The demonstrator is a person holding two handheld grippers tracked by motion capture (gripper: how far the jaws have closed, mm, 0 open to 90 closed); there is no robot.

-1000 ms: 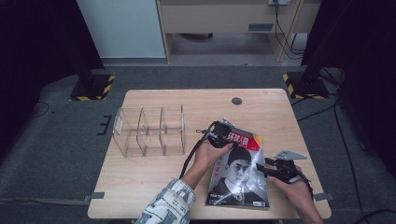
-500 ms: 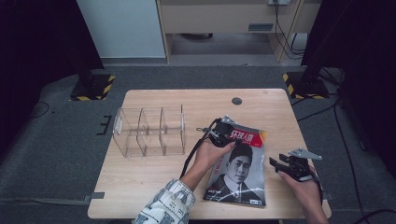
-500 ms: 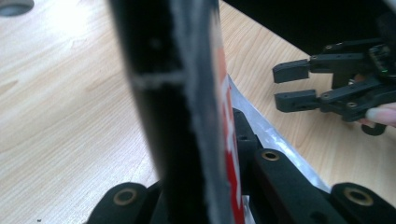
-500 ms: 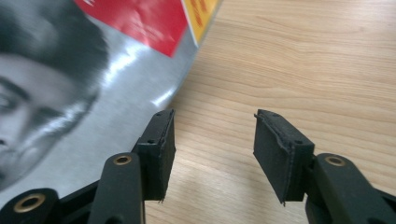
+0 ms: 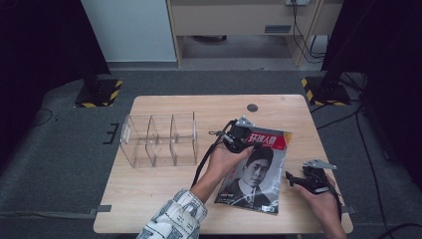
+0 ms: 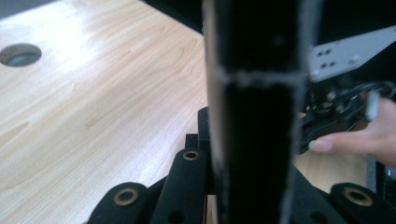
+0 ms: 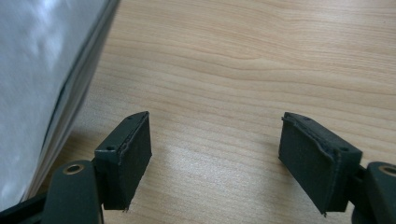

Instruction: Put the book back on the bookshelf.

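A magazine (image 5: 256, 172) with a portrait cover and a red title band lies tilted on the wooden table (image 5: 164, 184), its far end raised. My left gripper (image 5: 239, 137) is shut on that far edge. In the left gripper view the magazine's dark edge (image 6: 254, 116) stands upright between the jaws of my left gripper (image 6: 254, 186). My right gripper (image 5: 293, 180) rests on the table just right of the magazine. Its jaws have just been opening. My right gripper (image 7: 215, 149) stands open over bare wood, with the magazine's page edge (image 7: 42, 70) to its left.
A clear plastic organizer (image 5: 159, 139) with three compartments stands on the left half of the table. A round cable hole (image 5: 252, 107) sits near the far edge. Beyond the table are dark floor, cables and striped stand feet (image 5: 97, 94).
The right gripper's jaws have spread wide and come off the magazine's right edge. The left gripper has lifted the magazine's far end a little higher.
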